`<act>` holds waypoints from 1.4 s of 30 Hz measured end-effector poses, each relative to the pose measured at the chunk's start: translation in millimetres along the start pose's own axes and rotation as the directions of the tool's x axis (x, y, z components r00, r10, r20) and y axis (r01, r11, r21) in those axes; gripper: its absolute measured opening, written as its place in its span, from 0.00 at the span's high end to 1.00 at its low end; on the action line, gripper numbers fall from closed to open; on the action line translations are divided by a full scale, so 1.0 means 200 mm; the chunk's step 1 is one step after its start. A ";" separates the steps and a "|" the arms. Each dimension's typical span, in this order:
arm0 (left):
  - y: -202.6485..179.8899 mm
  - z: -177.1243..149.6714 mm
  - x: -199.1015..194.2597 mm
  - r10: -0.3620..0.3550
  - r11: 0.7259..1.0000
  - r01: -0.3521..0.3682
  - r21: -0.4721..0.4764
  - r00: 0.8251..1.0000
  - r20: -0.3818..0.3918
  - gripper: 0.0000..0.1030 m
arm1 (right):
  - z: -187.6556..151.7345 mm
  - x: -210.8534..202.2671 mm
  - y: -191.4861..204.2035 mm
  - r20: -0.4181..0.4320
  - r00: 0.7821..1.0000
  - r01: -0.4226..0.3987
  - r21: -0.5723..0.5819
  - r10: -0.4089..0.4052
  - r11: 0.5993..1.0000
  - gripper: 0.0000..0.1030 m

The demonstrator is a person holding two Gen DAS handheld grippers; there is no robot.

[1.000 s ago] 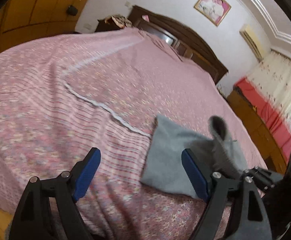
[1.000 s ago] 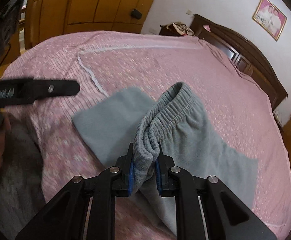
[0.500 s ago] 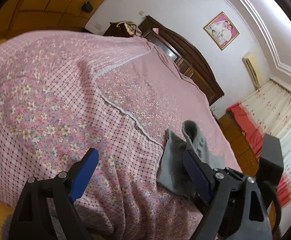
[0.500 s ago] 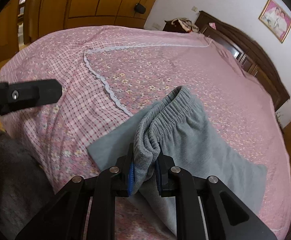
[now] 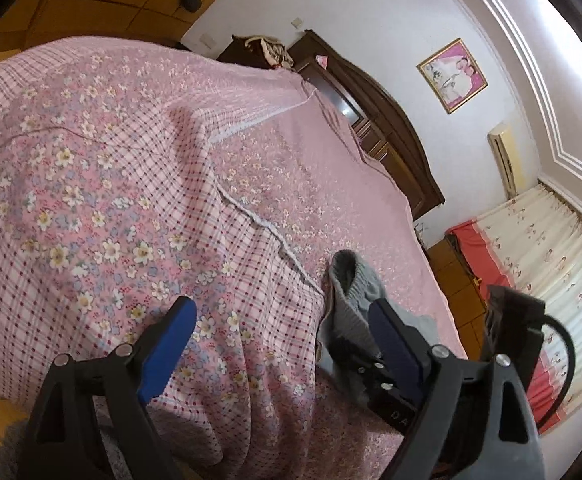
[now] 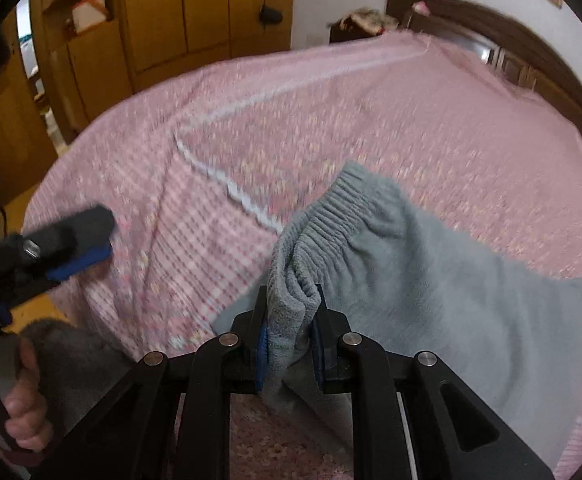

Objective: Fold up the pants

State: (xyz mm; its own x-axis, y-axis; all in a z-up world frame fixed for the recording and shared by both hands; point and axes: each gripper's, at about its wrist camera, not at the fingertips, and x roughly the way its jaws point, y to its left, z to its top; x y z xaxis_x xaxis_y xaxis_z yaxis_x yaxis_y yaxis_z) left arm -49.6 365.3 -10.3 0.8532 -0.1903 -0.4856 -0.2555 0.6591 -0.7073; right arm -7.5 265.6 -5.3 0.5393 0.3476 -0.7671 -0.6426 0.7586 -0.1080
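R gripper (image 6: 289,332): jaws clamped on a bunched fold of the waistband (image 6: 331,216) of the grey fleece pants (image 6: 431,280), blue pads pressing the fabric from both sides. The elastic band stands up out of the grip in a ridge; the rest of the pants trails away to the right over the bed, with one edge hanging down below the jaws.

L gripper (image 5: 279,344): jaws wide apart, nothing between them, only bedspread beyond. In the right wrist view it shows at the left edge, well apart from the pants, with the person's hand (image 6: 23,412) on its handle.

Changes in the last sec: the grey panel that lay flat to the left of the waistband is mostly gone from the right view, so the pants now look pulled toward the near edge of the bed and gathered under the R grip. The L gripper has swung out to the left, w/ the pants sliding from between its fingers to behind its right finger. The R grip on the waistband is unchanged.

Meaning, as a guess: the pants aren't laid out yet, so the fold proper hasn't begun. The L gripper prob. needs a second hold on the waistband or a leg to spread the cloth flat on the pink floral bedspread (image 5: 131,200).
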 end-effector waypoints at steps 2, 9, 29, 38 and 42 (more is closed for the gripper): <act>0.04 -0.01 -0.01 -0.003 1.000 0.003 -0.006 1.000 -0.002 0.12 | 0.01 0.00 0.04 -0.002 1.000 0.009 -0.034 -0.009 0.999 0.82; 0.15 0.00 -0.05 -0.016 0.999 0.016 -0.051 1.000 -0.006 0.12 | -0.04 0.06 0.16 -0.002 0.998 0.066 -0.163 -0.067 0.984 0.68; -0.06 -0.02 0.25 -0.096 0.985 0.138 0.100 0.933 -0.348 0.12 | -0.61 -0.60 -0.75 0.041 0.993 0.096 0.236 -0.108 0.967 0.66; -0.24 0.08 0.27 0.130 0.977 -0.064 0.205 0.936 -0.326 0.71 | -0.82 -0.62 -0.88 0.035 0.997 0.048 0.348 -0.064 0.936 0.66; -0.35 0.07 0.26 0.204 0.951 -0.111 0.289 0.927 -0.316 0.74 | -0.87 -0.61 -0.91 0.031 0.999 0.020 0.374 -0.034 0.927 0.66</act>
State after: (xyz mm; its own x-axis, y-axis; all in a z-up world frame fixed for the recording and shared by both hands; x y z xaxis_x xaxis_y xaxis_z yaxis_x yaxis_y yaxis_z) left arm 18.3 319.5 20.3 0.5951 -0.2716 -0.7564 -0.2058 0.8583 -0.4701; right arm -50.9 -11.6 -1.5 0.5775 0.3385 -0.7429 -0.3811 0.9165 0.1214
